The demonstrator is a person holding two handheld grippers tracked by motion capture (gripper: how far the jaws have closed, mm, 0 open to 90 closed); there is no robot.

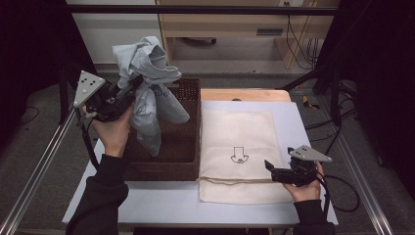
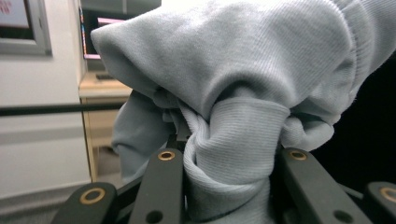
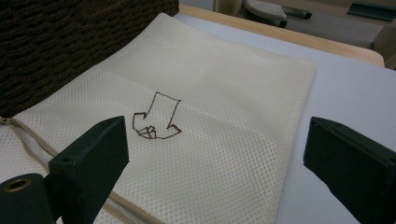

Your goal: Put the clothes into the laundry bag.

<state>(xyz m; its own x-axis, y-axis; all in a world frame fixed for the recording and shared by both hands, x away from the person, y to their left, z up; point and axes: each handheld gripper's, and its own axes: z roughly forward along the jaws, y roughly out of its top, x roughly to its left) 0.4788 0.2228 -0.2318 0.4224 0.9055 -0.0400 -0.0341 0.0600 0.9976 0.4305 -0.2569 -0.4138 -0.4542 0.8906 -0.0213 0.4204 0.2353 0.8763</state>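
High view: my left gripper (image 1: pixel 128 93) clamps a crumpled grey ribbed shirt (image 1: pixel 149 83) above the woven basket (image 1: pixel 188 147); my right gripper (image 1: pixel 270 169) is open over the cream mesh bag (image 1: pixel 235 132).

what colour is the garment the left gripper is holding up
Pale grey-blue ribbed knit garment, shown best in the left gripper view.

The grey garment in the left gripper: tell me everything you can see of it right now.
The grey garment is pale grey ribbed knit, like a sweatshirt, bunched and twisted. The left gripper has its jaws shut on a gathered fold, and the person's left hand carries it. It hangs upright above the dark woven basket, its upper part flopping over the jaws, its lower end dangling inside the basket. Dark print shows on one panel.
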